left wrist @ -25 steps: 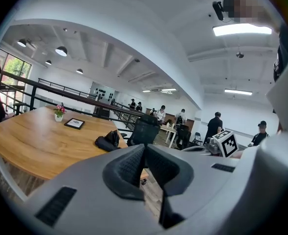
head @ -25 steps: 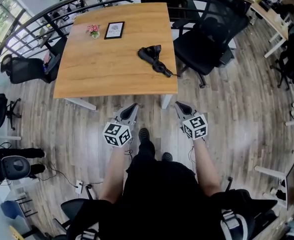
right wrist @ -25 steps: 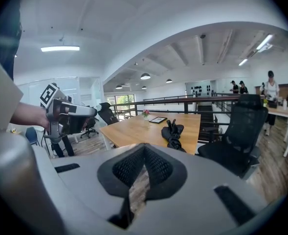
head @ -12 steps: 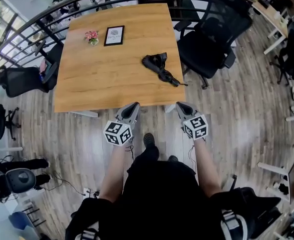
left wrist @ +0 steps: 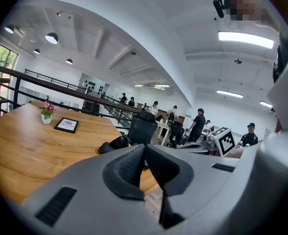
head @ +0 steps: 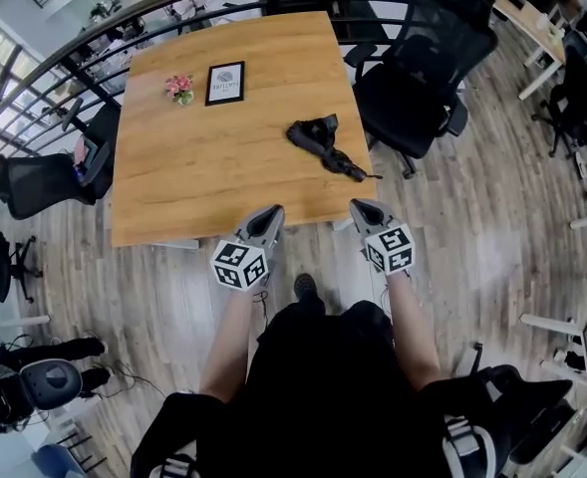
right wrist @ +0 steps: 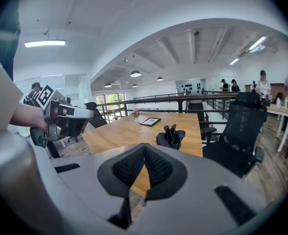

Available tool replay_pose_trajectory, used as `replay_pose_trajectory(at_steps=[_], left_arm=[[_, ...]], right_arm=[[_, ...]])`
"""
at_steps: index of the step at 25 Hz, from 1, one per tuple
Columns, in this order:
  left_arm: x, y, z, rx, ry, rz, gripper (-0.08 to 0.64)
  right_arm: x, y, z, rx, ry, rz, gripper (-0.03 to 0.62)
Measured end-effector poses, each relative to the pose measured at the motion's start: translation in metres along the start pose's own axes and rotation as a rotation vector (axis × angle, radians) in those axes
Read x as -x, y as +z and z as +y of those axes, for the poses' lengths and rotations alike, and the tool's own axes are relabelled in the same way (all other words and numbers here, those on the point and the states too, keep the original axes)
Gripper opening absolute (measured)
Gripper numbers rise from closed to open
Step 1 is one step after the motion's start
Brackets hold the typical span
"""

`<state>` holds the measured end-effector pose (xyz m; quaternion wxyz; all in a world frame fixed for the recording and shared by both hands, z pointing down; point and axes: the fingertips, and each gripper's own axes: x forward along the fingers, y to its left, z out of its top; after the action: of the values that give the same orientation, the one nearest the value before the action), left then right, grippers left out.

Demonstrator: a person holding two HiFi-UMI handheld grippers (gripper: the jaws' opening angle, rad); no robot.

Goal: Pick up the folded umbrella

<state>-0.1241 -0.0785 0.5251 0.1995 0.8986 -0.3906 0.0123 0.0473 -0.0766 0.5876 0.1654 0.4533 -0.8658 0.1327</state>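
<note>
The folded black umbrella [head: 323,143] lies on the right part of the wooden table [head: 193,167], its handle pointing toward the right edge. In the left gripper view the umbrella [left wrist: 113,144] lies just beyond the jaws, left of them. In the right gripper view the umbrella [right wrist: 170,137] lies ahead and slightly right. My left gripper [head: 271,213] and right gripper [head: 361,207] hover at the table's near edge, both shut and empty, well short of the umbrella. The jaws of my left gripper [left wrist: 144,150] and of my right gripper [right wrist: 144,150] meet at their tips.
A framed picture [head: 225,82] and a small flower pot [head: 180,86] stand at the table's far side. A black office chair [head: 418,68] sits at the right of the table, another chair [head: 34,182] at the left. A dark railing [head: 94,23] runs behind.
Both grippers have moved forward from over the floor to the table's near edge. The table and umbrella now lie closer in the head view.
</note>
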Motion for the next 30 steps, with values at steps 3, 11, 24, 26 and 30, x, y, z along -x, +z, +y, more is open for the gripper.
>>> replay_pose_trajectory(at_steps=[3,11,24,26,30], left_arm=[[-0.001,0.005,0.006,-0.009,-0.006,-0.003,0.033],[-0.008,0.008,0.024,-0.004,0.012,0.007,0.034],[-0.063,0.023,0.066,0.042,0.124,-0.015,0.034],[-0.074,0.023,0.072,0.053,0.139,-0.012,0.032],[-0.094,0.018,0.081,0.074,0.162,0.012,0.034]], right_arm=[[-0.006,0.003,0.000,-0.016,-0.008,-0.010,0.011],[-0.026,0.001,-0.010,-0.038,-0.005,-0.001,0.012],[-0.093,0.021,-0.068,0.002,0.095,0.039,0.014],[-0.103,0.023,-0.081,0.001,0.104,0.049,0.014],[-0.120,0.018,-0.102,-0.002,0.123,0.079,0.014]])
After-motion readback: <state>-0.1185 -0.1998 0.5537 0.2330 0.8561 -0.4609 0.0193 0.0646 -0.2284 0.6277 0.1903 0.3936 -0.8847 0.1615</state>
